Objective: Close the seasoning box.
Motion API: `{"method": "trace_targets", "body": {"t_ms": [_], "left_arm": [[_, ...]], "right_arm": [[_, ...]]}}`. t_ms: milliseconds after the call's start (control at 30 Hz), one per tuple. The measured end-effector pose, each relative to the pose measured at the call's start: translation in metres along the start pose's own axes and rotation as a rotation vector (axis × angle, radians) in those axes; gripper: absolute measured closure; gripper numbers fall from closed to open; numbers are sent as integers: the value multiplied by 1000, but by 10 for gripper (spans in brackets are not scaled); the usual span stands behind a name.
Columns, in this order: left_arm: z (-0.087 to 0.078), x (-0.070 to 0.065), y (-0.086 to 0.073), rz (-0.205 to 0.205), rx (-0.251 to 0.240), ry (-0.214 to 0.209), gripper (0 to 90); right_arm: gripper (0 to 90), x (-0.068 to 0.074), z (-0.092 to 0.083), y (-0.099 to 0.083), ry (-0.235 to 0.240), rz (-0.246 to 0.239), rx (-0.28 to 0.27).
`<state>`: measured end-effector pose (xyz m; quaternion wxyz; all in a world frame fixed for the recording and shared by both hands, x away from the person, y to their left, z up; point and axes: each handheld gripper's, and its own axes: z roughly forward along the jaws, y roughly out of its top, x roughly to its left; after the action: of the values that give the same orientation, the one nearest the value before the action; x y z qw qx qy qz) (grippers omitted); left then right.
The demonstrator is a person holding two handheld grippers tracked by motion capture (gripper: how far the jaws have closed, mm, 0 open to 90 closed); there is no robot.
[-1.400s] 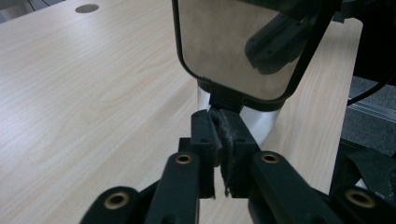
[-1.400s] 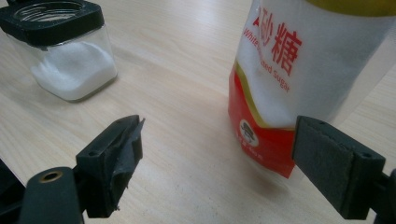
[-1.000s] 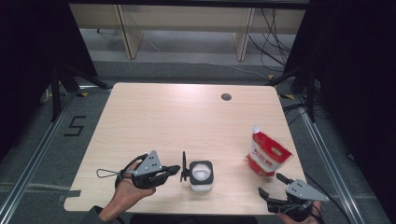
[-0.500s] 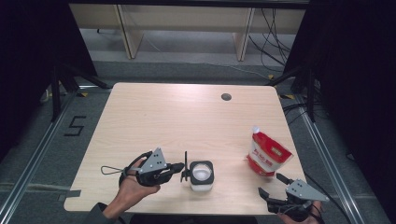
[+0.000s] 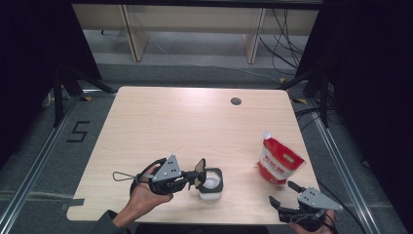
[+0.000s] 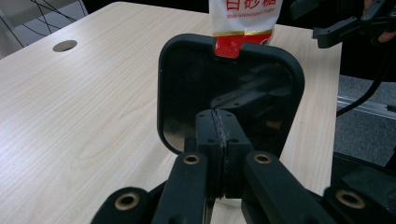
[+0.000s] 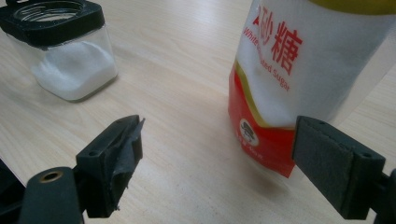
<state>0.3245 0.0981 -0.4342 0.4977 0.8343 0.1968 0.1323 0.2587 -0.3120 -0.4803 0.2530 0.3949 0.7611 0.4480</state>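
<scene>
A square glass jar (image 5: pixel 214 189) of white sugar with a black collar stands near the table's front edge; it also appears at upper left in the right gripper view (image 7: pixel 70 60). My left gripper (image 5: pixel 194 176) is shut on the jar's black square lid (image 5: pixel 200 167), held tilted at the jar's left rim. In the left gripper view the lid (image 6: pixel 224 88) stands upright in the closed jaws (image 6: pixel 218 126). A red-and-white sugar pouch (image 5: pixel 279 161) (image 7: pixel 299 56) stands at right. My right gripper (image 5: pixel 282 192) (image 7: pixel 219 140) is open just in front of the pouch, holding nothing.
The wooden table (image 5: pixel 185 126) has a round cable hole (image 5: pixel 236 101) near its back right. Behind the lid in the left gripper view are the pouch's bottom edge (image 6: pixel 243 14) and the other gripper (image 6: pixel 355 25). Shelf legs and cables lie beyond the far edge.
My left gripper has shifted slightly right toward the jar, and the lid has turned from edge-on to showing its face. The right gripper and the pouch have stayed put.
</scene>
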Motion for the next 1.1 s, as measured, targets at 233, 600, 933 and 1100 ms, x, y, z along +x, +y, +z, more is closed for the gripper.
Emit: {"method": "trace_targets", "body": {"t_ms": [233,600,933,1100], "left_arm": [[5,-2,-2,2,5,-13,882],[12,-3,-4,17,25,-17,879],[18,-6,-7,4,40,-25,867],[16,-4,-6,-4,26,-35,827]], "right_arm": [[176,0,1,0,0,-13,-11],[176,1,1,0,9,-2,-2],[177,0,1,0,2,-19,-9],[177,0,2,0,2,-18,-8]]}}
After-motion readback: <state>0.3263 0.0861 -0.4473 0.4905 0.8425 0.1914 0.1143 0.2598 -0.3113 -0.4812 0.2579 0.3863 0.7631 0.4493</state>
